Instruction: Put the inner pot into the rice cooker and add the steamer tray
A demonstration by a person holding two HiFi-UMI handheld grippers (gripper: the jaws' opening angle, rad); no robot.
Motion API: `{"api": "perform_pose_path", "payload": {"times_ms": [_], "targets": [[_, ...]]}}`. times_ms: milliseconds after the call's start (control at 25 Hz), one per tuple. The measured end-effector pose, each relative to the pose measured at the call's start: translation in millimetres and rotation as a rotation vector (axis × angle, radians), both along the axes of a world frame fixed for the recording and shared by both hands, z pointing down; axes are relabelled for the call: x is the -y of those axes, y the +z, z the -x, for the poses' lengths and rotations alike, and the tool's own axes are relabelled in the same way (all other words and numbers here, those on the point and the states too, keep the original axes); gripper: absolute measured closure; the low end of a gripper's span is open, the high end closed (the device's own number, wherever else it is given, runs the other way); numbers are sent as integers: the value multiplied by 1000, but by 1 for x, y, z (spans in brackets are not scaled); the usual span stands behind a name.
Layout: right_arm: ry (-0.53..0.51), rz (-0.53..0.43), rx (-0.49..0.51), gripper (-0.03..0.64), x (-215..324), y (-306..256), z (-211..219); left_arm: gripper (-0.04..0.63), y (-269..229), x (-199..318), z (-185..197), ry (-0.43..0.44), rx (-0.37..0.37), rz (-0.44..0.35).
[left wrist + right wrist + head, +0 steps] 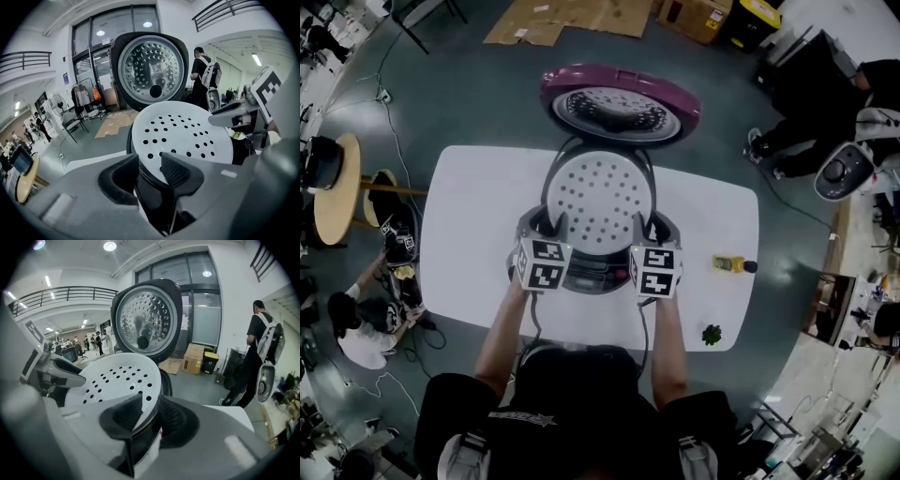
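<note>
The white perforated steamer tray (600,197) (183,131) (112,376) lies over the mouth of the grey rice cooker (595,278), in front of its raised purple lid (619,103) (150,63) (147,317). My left gripper (553,223) (149,159) is shut on the tray's left rim, one pad on top and one outside. On the right rim my right gripper (643,225) (150,401) is shut the same way. A dark wall (152,192) shows under the rim; I cannot tell whether it is the inner pot.
The cooker stands mid-way on a white table (469,234). A yellow object (728,264) and a small green thing (711,334) lie at the table's right. A person (811,112) stands beyond the right end. A round wooden table (337,187) is at the left.
</note>
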State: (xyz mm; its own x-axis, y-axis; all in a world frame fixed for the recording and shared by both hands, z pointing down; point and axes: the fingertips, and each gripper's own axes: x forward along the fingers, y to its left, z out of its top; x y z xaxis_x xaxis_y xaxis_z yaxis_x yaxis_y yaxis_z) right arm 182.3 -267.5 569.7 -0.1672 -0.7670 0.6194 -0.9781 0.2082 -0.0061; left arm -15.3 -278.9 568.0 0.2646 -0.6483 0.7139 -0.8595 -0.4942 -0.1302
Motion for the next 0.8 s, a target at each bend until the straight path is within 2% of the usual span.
{"api": "perform_pose_path", "payload": {"times_ms": [200,520,560,640,800], "targets": [[-19,28,5,503,0,7,-2,436,5,-1,-3,9,5,31],[-24,31,-1,495,0,8,-3,436,5,-1,-3,8,-1,38],[-25,28,-2,483,0,8,-4,432,4,-2,-4,11,-1,36],[-23,24,9,468,1,5,-5,377,0,-1,-5,24,1,27],[-19,2,35,445,2,-1,-2,368,-3,1,-5,30,1,-10]]}}
